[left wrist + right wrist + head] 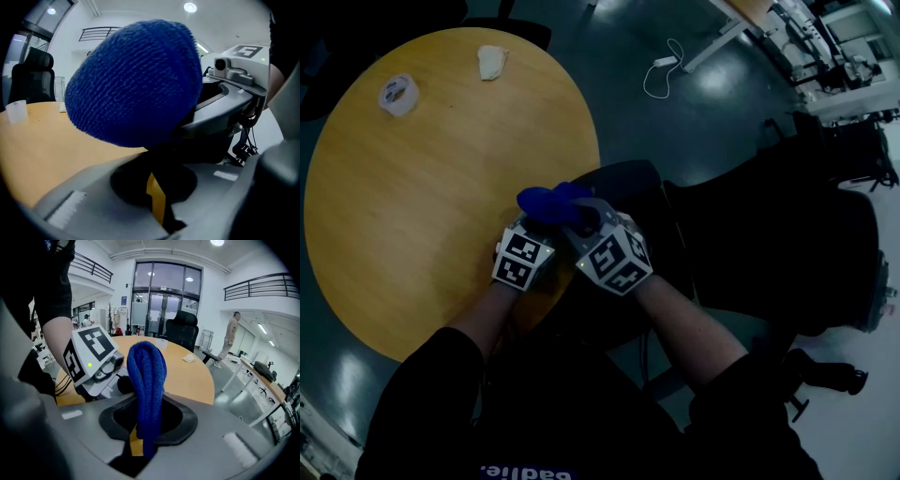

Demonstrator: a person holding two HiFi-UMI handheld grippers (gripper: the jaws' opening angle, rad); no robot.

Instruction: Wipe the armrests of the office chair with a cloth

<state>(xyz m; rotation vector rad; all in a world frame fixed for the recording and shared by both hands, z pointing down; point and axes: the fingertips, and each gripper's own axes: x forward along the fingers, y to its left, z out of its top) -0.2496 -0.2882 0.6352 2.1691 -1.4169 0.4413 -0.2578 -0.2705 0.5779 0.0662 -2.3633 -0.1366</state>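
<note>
A blue cloth [551, 202] bunches up just ahead of both grippers, over the near right edge of the round wooden table [412, 206]. My right gripper [143, 446] is shut on the blue cloth [146, 385], which rises from between its jaws. My left gripper [161, 211] is pressed close beside it. The cloth [133, 82] fills that view above the jaws, which stand nearly together with something dark in the slit. The black office chair [769, 244] stands to the right, and a dark rounded part [628, 178] of it lies just beyond the grippers.
On the table's far side lie a tape roll [397, 94] and a crumpled white wad [492, 62]. A white cable [661, 75] lies on the floor, with desks [825, 47] beyond. In the right gripper view there is another black chair [183, 336] and a person [230, 338] standing far off.
</note>
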